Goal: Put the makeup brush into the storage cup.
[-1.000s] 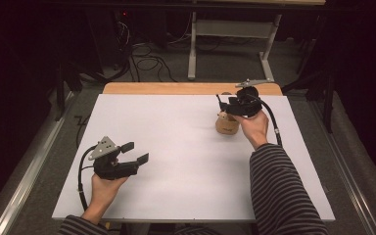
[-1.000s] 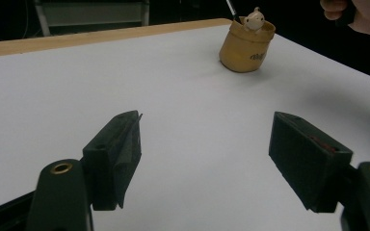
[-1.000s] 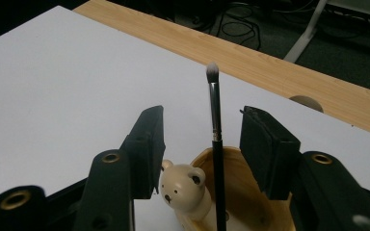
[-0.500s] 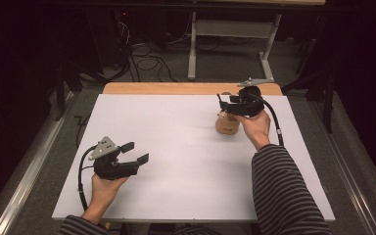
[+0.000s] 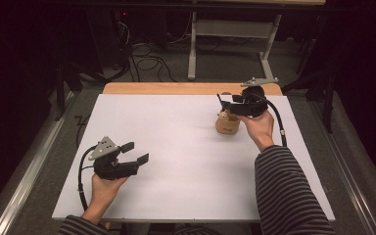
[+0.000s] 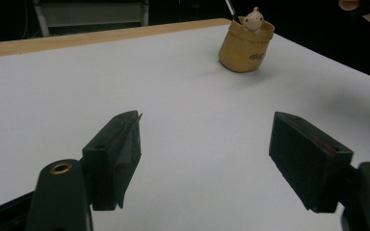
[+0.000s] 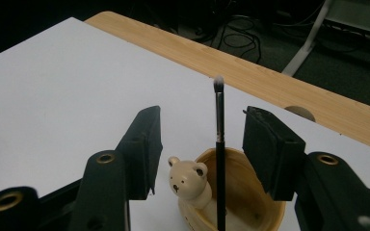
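Two hand-held grippers work over a white table (image 5: 186, 147), with a tan wooden pot (image 5: 227, 123) as the landmark. The pot stands toward the table's far right, near the bare wooden strip (image 5: 176, 88) along the far edge. A small bear figure (image 7: 189, 182) sits on its rim, and a thin black brush (image 7: 218, 144) stands upright inside it.

The right gripper (image 7: 200, 144) hovers just above the pot, its jaws partly open on either side of the brush, neither pad touching it.

The left gripper (image 5: 134, 152) sits well apart from the pot, near the table's front left edge, jaws wide open and holding nothing. Between it and the pot lies a broad stretch of bare white surface.
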`<state>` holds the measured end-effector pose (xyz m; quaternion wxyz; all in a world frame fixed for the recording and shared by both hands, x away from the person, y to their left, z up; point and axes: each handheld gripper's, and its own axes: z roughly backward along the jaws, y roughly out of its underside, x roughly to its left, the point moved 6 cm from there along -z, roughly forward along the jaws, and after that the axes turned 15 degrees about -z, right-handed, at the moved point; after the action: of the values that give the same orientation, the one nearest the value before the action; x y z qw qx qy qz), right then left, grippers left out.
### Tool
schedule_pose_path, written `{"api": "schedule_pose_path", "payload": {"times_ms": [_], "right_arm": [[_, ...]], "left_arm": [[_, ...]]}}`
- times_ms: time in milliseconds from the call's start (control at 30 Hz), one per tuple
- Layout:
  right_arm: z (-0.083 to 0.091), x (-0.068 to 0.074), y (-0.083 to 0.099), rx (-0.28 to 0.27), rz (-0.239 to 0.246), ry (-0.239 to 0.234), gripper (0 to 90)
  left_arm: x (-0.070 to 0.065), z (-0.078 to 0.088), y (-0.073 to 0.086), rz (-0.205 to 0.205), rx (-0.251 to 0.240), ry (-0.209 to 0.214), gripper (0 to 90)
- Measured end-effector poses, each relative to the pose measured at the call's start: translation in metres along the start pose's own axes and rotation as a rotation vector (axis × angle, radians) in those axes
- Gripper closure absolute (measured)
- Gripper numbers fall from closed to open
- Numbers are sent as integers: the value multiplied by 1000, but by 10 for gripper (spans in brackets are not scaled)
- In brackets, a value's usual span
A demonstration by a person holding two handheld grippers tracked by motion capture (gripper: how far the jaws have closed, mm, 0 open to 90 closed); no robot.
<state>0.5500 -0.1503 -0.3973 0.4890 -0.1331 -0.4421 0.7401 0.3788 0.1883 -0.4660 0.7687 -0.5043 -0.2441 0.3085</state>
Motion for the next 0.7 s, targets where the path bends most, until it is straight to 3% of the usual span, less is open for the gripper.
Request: {"api": "schedule_pose_path", "payload": {"times_ms": [700], "right_arm": [[18,0,7,-19,9,-27,494]], "left_arm": [[0,0,0,-1,2,0,272]]}}
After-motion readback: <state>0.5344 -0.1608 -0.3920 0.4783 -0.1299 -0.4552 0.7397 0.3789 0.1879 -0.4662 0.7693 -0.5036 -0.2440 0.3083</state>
